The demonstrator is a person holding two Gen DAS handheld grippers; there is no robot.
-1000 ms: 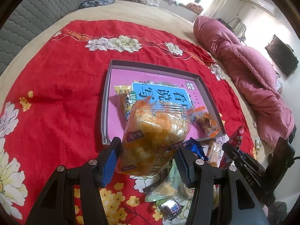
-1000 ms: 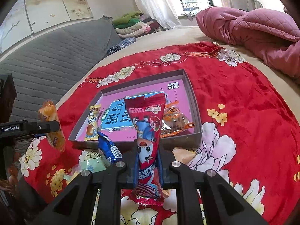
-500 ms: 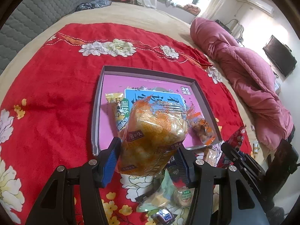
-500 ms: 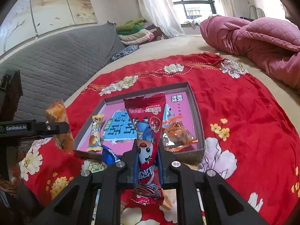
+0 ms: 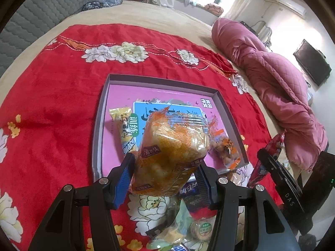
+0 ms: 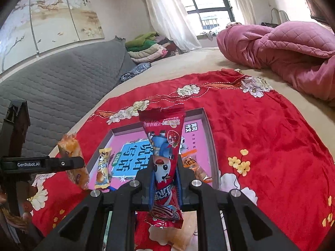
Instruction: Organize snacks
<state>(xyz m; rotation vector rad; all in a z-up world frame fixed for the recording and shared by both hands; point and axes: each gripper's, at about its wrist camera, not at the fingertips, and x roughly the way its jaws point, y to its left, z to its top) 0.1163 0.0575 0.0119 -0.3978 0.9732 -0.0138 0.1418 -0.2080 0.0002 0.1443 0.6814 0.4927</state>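
The orange snack bag (image 5: 171, 154) is shiny, crinkly clear plastic. The red snack pack (image 6: 165, 163) is glossy foil. The red blanket (image 5: 54, 108) looks soft and fuzzy. The box (image 5: 100, 125) looks like smooth cardboard.

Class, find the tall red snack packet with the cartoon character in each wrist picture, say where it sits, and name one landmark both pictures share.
Left wrist view: the tall red cartoon snack packet shows at the right edge, clamped in the right gripper.
Right wrist view: it stands upright at centre, pinched between that gripper's fingers, in front of the tray.
Shared landmark: the shallow grey tray with pink lining.
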